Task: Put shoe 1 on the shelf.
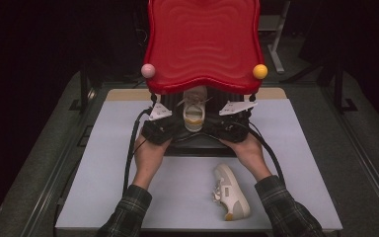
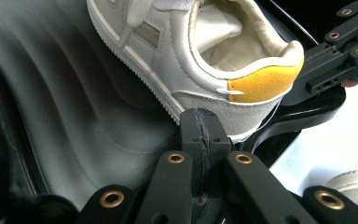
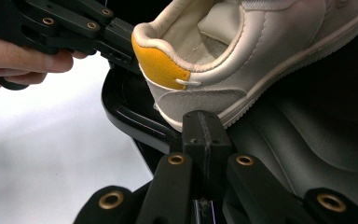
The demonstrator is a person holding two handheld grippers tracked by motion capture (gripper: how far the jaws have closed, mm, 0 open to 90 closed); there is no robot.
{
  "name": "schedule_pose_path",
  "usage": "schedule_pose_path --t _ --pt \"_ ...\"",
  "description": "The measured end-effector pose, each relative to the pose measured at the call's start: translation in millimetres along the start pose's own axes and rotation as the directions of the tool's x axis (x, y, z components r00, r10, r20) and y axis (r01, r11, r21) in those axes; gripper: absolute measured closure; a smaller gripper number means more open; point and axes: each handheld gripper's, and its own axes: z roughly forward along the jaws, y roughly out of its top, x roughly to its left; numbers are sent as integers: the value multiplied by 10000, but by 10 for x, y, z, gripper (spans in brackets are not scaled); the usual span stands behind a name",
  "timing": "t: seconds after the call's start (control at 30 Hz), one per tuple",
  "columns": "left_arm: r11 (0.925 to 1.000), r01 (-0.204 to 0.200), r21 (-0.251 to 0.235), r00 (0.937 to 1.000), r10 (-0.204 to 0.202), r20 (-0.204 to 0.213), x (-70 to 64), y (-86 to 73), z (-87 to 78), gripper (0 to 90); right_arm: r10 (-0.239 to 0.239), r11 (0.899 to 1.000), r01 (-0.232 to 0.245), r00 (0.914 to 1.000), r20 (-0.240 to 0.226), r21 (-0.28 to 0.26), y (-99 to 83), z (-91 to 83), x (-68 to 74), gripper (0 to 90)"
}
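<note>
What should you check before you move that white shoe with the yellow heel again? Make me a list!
1. White leather sneaker with the yellow heel patch sits on the black wavy tray, heel at the tray's near edge: ok.
2. Left gripper jaws pressed together, close by the heel; whether they pinch anything: cannot tell.
3. Right gripper jaws pressed together just below the heel: ok, shut; contact: cannot tell.
4. Laces hang loose over the top, might snag: not ok.
5. Second white sneaker lies on the grey table, apart from the hands: ok.
6. Red wavy plastic lid stands raised over the tray: ok.
</note>
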Motion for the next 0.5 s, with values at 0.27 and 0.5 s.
schedule_pose_path --t 0.27,0.5 --pt "9999 -78 95 9999 79 -105 -12 -6 21 898 89 10000 -89 10000 13 28 -16 20 -25 898" --pt "9999 -159 60 9998 158 106 -16 4 -31 897 24 10000 -24 10000 30 37 -15 -2 -13 897"
